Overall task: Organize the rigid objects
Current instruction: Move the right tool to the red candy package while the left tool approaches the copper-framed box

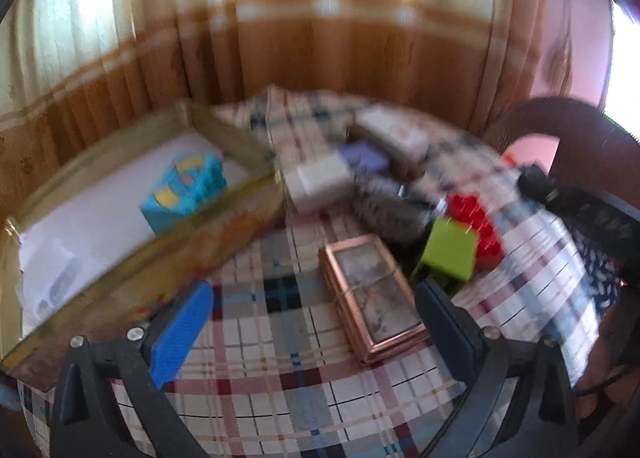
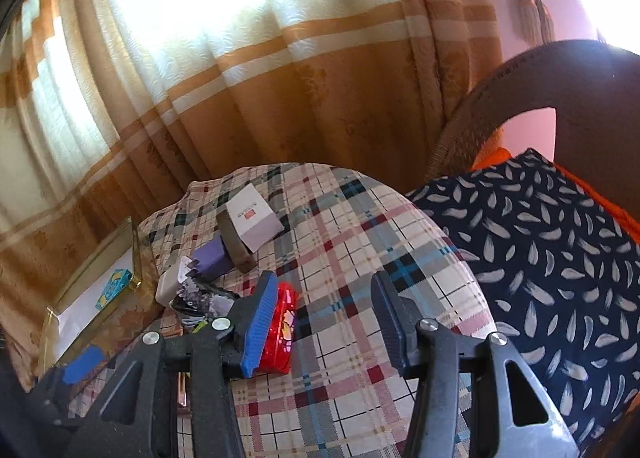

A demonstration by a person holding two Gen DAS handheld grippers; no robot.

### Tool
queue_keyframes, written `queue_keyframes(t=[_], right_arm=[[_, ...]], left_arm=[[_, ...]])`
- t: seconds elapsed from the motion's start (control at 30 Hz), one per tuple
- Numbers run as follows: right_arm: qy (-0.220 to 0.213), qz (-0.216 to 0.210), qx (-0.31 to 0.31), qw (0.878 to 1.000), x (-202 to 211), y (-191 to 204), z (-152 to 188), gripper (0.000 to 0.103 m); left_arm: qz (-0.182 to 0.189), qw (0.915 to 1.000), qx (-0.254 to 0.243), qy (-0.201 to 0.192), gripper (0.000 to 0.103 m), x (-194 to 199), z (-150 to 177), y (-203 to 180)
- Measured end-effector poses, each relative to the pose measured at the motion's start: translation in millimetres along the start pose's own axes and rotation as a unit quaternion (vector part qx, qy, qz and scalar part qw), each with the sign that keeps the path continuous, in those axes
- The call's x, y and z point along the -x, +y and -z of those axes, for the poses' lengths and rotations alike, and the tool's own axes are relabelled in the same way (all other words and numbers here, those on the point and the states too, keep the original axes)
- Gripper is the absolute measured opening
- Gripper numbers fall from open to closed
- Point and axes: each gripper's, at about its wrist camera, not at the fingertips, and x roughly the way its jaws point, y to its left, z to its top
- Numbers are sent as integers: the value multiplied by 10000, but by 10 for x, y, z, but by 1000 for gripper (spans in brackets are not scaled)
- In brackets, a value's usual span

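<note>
Both wrist views look forward and down over the plaid surface (image 1: 280, 338) toward the curtain (image 1: 320, 37). The left sits low, near the tray (image 1: 224, 137) — the right sits farther right; both share the box pile.

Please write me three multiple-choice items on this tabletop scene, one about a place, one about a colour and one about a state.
1. Where does the blue patterned box lie?
A. inside the tray
B. on the plaid cloth
C. on the cushion

2. What colour is the box beside the red box?
A. orange
B. black
C. green

3. How do both grippers stand?
A. open, holding nothing
B. each shut on a box
C. left shut, right open

Answers:
1. A, as the blue patterned box sits within the walls of the tray.
2. C, as the green box lies against the red box.
3. A, as the left gripper and the right gripper each show a wide gap with only plaid cloth between the fingers.
</note>
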Motion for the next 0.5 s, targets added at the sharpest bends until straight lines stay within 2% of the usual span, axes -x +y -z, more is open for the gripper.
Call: queue_keyframes(t=[0.03,0.13,0.27,0.43,0.5], right_arm=[[-21,-4,-19,10000,8,-9,0,52],[-62,-44,-61,10000,25,-24,3,52],[-31,-23,-65,10000,12,-26,2,52],[-58,-32,-31,10000,12,-25,2,52],[-50,-35,-31,10000,4,-29,2,52]], left_arm=[[126,9999,88,-4,102,-10,2,34],[200,9994,259,55,102,-34,16,89],[217,9995,234,37,103,-29,21,54],[385,9978,529,132,102,-88,-12,12],[319,9980,533,140,102,-97,-31,-35]])
